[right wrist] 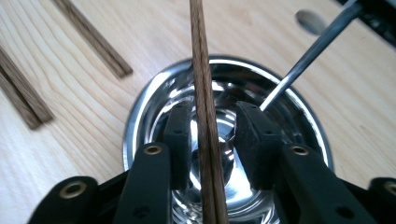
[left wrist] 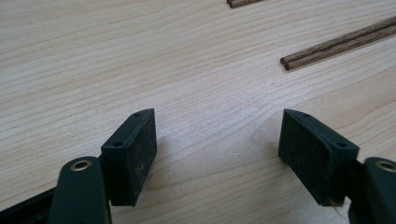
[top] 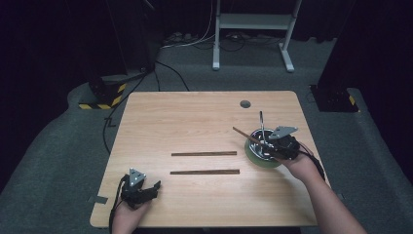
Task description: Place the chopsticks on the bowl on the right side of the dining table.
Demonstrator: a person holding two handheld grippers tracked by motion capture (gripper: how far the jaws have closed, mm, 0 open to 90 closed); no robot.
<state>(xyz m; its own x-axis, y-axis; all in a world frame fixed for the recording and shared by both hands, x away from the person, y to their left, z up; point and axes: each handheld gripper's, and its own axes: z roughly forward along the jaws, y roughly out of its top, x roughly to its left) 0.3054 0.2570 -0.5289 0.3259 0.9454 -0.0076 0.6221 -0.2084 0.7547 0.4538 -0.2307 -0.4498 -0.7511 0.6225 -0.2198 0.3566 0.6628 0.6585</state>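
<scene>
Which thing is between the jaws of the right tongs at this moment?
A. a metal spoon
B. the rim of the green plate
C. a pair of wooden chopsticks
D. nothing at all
C: in the right gripper view, the wooden chopsticks run straight between the jaws of the right tongs, above the steel bowl. A small gap shows on each side, so a firm grip cannot be confirmed.

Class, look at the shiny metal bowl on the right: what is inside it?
Inside the metal bowl stand a thin metal rod leaning on the rim and a pair of chopsticks between the right tongs, whose jaws stand slightly apart. The bowl's bottom is partly covered by them.
</scene>
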